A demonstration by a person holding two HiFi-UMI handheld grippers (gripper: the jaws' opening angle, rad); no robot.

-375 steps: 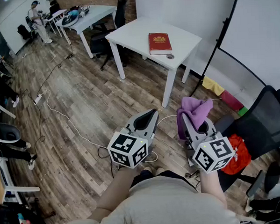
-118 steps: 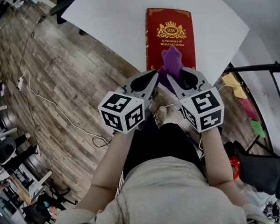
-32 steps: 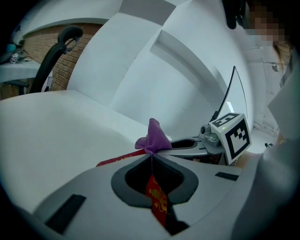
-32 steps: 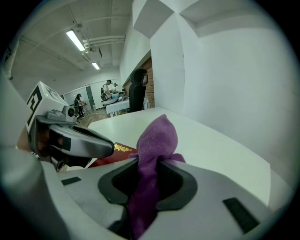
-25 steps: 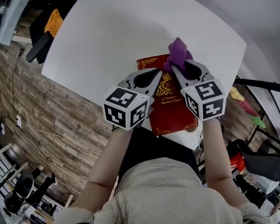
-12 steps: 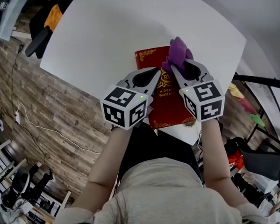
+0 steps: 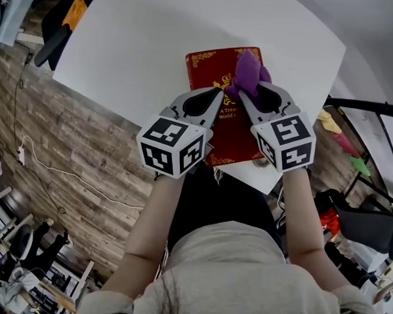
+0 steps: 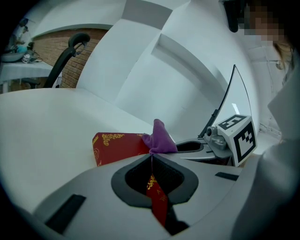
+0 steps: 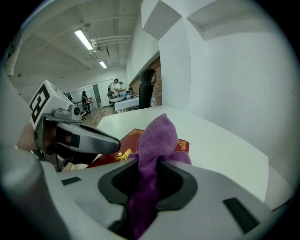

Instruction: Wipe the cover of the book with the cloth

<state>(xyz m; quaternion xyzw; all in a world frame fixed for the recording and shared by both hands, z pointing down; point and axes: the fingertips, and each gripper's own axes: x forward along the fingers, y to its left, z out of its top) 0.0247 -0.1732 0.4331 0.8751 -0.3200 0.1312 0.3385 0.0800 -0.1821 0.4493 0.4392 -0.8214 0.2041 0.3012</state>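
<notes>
moved since a sec ago: the purple fleecy cloth (image 7: 248,70) has come off the far right corner of the red hardcover book with gold print (image 7: 205,70) and slid toward the person, so it's now a bit below the cover's far edge on the right side.
head view: book lies flat on the white table (image 7: 144,44), near its front edge. The right gripper (image 7: 250,86) holds the cloth down onto the cover. The left gripper (image 7: 218,93) has its tip over the cover's middle, just beside the cloth.
left gripper view: jaws are closed tip to tip with nothing pinched. The red showing in the slot is just the book underneath. Can't tell if the tip is actually pressing on the cover.
right gripper view: jaws are clamped on the cloth (image 9: 157,136), a wad sticking out past the tips onto the book (image 9: 129,140).
done so far: looks like mid-wipe to me, cloth on the cover and working the right-hand strip.
still to do: my guess is the left half and the near end of the cover haven't had the cloth on them, since it sits nowhere near them right now.
</notes>
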